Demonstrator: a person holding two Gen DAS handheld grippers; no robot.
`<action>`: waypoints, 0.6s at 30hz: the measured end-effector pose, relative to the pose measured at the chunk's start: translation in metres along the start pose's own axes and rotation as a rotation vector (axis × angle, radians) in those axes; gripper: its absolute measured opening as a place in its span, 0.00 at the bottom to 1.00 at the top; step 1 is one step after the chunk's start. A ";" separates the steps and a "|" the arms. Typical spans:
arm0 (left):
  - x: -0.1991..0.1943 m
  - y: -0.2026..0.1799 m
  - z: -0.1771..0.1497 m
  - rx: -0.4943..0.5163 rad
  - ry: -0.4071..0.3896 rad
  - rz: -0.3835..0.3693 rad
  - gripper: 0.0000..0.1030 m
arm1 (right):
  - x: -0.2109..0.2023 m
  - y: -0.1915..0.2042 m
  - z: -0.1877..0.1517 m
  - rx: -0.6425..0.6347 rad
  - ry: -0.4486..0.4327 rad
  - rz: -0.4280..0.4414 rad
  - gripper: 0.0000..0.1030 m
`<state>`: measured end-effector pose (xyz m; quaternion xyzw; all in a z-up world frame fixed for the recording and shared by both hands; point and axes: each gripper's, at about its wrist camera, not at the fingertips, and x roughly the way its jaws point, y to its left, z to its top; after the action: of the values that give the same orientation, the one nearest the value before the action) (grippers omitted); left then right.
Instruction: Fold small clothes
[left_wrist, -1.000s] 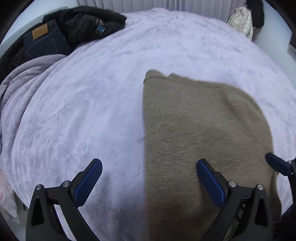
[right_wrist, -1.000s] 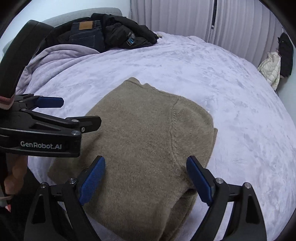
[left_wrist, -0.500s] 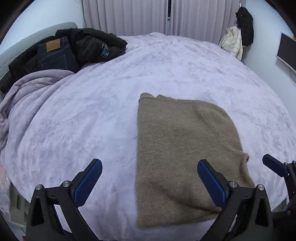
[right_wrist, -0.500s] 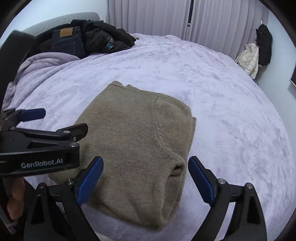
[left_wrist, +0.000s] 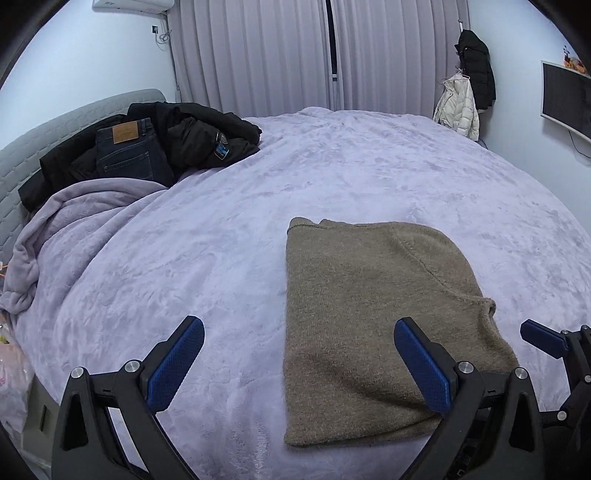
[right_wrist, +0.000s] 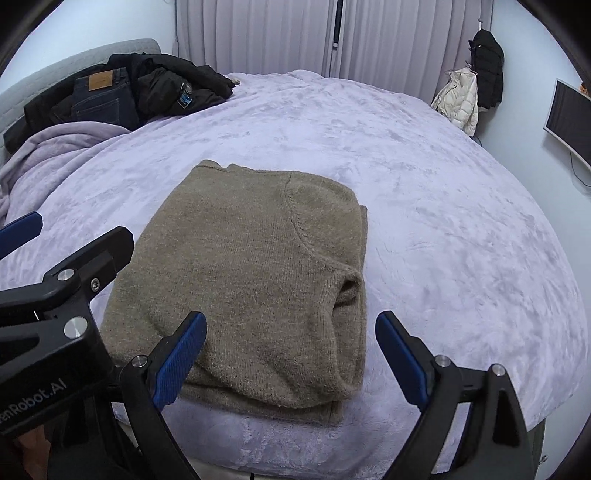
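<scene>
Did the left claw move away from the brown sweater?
Yes. The left claw has pulled back and up: the brown sweater now looks smaller, and the curtains behind the bed have come into view.

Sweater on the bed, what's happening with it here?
A person holds a gripper in each hand above a bed covered with a lilac blanket. The tan sweater lies folded into a compact rectangle near the bed's front edge. Both the left gripper and the right gripper are open and hold nothing; neither touches the sweater. A pile of dark clothes sits by the headboard. The fold looks done.
</scene>
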<state>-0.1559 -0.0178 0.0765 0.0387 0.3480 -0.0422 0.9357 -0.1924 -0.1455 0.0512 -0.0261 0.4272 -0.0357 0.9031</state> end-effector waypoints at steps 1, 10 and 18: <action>-0.001 -0.001 -0.001 -0.001 0.001 0.003 1.00 | 0.000 -0.001 0.000 0.002 -0.001 -0.006 0.91; -0.005 0.001 -0.003 -0.014 -0.022 0.014 1.00 | -0.004 -0.013 0.003 0.028 -0.012 -0.016 0.91; 0.002 0.004 -0.005 0.000 0.021 0.040 1.00 | -0.004 -0.011 0.003 0.011 -0.009 -0.012 0.92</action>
<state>-0.1568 -0.0138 0.0717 0.0459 0.3571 -0.0231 0.9326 -0.1932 -0.1560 0.0569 -0.0239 0.4228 -0.0431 0.9049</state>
